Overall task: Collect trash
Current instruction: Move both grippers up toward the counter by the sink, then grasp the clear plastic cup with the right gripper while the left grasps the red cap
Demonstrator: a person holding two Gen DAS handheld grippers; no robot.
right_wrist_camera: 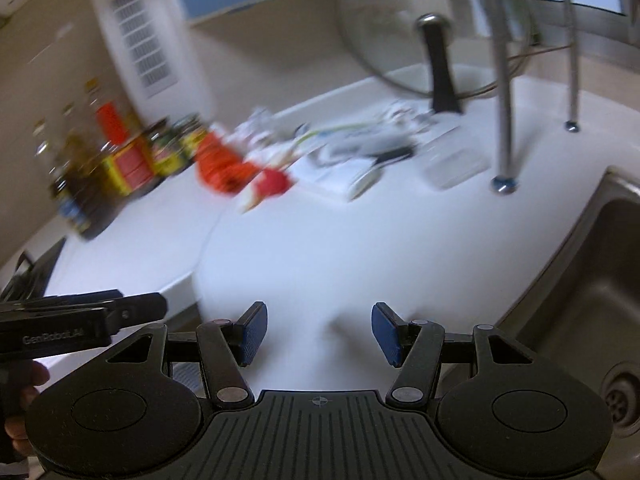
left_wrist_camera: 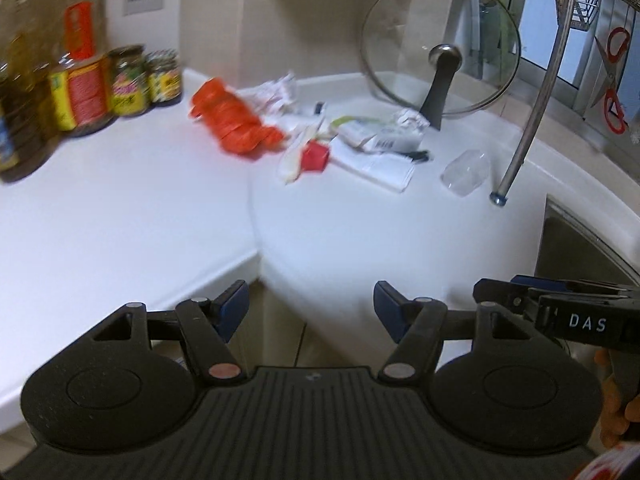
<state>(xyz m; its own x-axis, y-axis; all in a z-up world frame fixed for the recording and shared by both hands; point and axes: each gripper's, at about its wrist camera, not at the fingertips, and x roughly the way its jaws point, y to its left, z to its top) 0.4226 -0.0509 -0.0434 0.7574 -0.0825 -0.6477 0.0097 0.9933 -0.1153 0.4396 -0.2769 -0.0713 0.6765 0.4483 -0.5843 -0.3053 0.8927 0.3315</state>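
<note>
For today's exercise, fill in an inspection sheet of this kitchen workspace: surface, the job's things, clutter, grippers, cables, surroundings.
Surface: white counter, bare near the camera.
Job's things: trash pile at the back corner: orange wrapper, crumpled paper, red piece, clear plastic tub.
Clutter: jars and oil bottles on the left; glass lid leaning upright.
Grippers: left hand-held gripper and right hand-held gripper both open, nothing between the pads.
Cables: nothing seen.
Surroundings: steel sink on the right; red-handled scissors hanging.
</note>
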